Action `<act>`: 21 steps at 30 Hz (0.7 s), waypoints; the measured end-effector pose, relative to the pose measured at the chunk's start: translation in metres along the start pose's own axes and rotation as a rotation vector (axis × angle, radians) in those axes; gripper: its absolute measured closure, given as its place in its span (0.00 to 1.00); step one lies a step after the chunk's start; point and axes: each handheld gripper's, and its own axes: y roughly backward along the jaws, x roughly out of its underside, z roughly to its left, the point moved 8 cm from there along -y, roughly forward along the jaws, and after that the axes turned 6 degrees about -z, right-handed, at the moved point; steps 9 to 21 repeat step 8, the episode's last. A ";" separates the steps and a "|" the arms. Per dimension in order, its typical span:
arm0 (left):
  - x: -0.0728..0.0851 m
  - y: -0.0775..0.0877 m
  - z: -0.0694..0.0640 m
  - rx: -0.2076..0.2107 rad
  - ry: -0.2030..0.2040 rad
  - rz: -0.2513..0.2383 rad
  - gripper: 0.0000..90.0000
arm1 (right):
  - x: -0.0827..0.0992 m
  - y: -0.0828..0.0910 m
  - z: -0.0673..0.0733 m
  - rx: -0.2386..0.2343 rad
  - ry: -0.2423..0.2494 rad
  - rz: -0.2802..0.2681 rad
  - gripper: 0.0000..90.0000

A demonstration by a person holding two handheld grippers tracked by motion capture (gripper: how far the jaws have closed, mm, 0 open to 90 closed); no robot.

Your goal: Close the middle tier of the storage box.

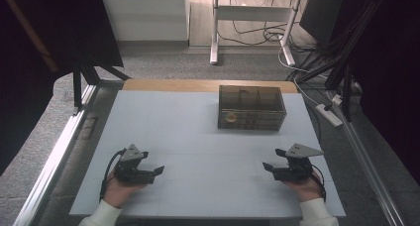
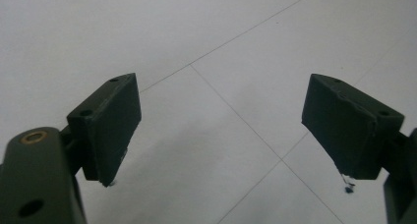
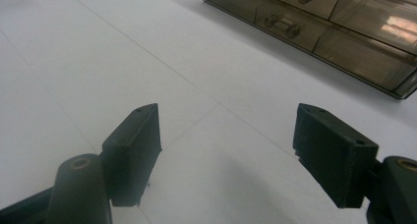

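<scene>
The jaws of both the left gripper (image 2: 221, 130) and the right gripper (image 3: 226, 155) stand wide apart with nothing between them, over the bare white counter (image 1: 198, 151). Beyond the right gripper, toward the counter's far edge, sits a smoky clear drawer box (image 1: 251, 107), well apart from both hands.
</scene>
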 end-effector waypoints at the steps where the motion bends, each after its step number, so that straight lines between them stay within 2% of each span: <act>1: 0.000 0.000 0.000 0.000 0.001 -0.001 0.17 | 0.000 0.000 0.000 0.000 0.000 -0.002 0.29; 21: -0.001 0.000 -0.001 0.012 0.003 -0.010 0.16 | 0.000 -0.001 0.001 0.001 0.007 0.003 0.29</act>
